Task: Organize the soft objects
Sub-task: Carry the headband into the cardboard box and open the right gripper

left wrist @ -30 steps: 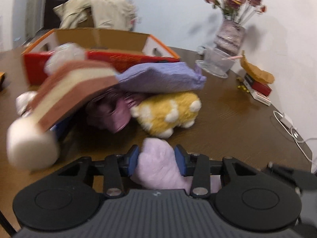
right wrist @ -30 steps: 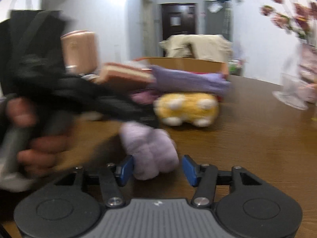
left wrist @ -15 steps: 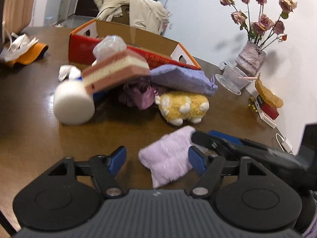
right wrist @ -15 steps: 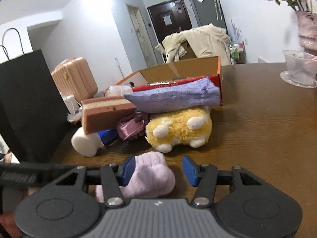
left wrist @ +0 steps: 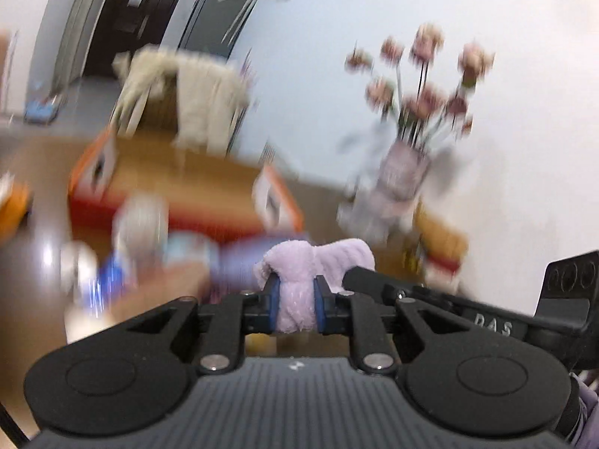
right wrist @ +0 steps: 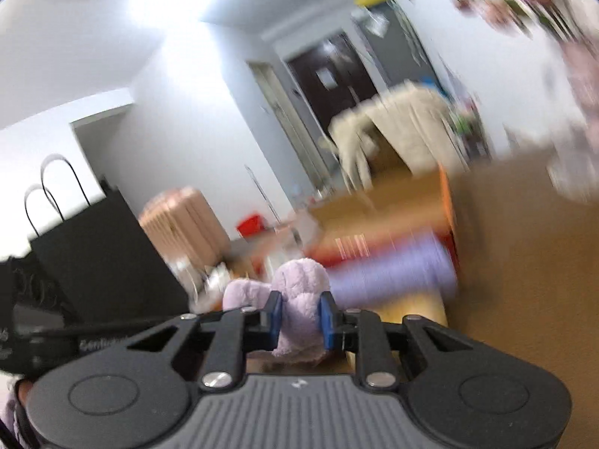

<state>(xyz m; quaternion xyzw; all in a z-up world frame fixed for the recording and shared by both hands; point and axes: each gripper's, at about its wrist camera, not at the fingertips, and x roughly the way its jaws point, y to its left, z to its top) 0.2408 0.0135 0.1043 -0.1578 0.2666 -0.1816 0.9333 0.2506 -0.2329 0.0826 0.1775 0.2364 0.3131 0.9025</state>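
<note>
A fluffy lilac cloth (left wrist: 299, 292) hangs bunched between both grippers, lifted off the brown table. My left gripper (left wrist: 297, 305) is closing, its blue pads pressing one end of the cloth. My right gripper (right wrist: 301, 318) is closing too, its pads squeezing the other end of the lilac cloth (right wrist: 299, 299). In the left wrist view the right gripper's black arm (left wrist: 430, 299) reaches in from the right to the same cloth. The pile of soft things, with a purple pouch (right wrist: 389, 273), lies blurred on the table beyond.
An open red and orange cardboard box (left wrist: 179, 179) stands behind the pile. A vase of pink flowers (left wrist: 404, 172) is at the table's right. A black paper bag (right wrist: 101, 258) stands at the left in the right wrist view. A chair draped with beige cloth (left wrist: 187, 93) is behind.
Both grippers have shut on the lilac cloth and raised it off the table. The left gripper, wide open around it half a second ago, now pinches it. Both views tilted upward.
</note>
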